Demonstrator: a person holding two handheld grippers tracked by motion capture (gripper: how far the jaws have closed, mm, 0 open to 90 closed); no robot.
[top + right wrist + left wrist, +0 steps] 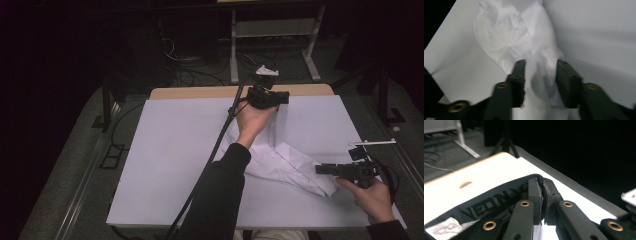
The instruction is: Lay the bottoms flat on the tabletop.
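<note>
A white garment (282,159) lies crumpled on the white table cover (170,155), one end drawn up toward the far edge. My left gripper (266,97) is raised there, shut on the garment's black neck band (499,198), which bears raised lettering; a white label (445,228) sits beside it. In its own view the left gripper (542,187) shows its jaws pressed together on that band. My right gripper (322,169) is low at the garment's near right end. The right gripper (541,65) stands open, its jaws astride a fold of the white cloth (509,37).
The table's wooden far edge (200,92) shows beyond the cover. Behind it stand a metal table frame (272,30) and loose floor cables (185,65). A black cable (215,145) trails from the left gripper across the table. A small white rod (372,143) lies at the right edge.
</note>
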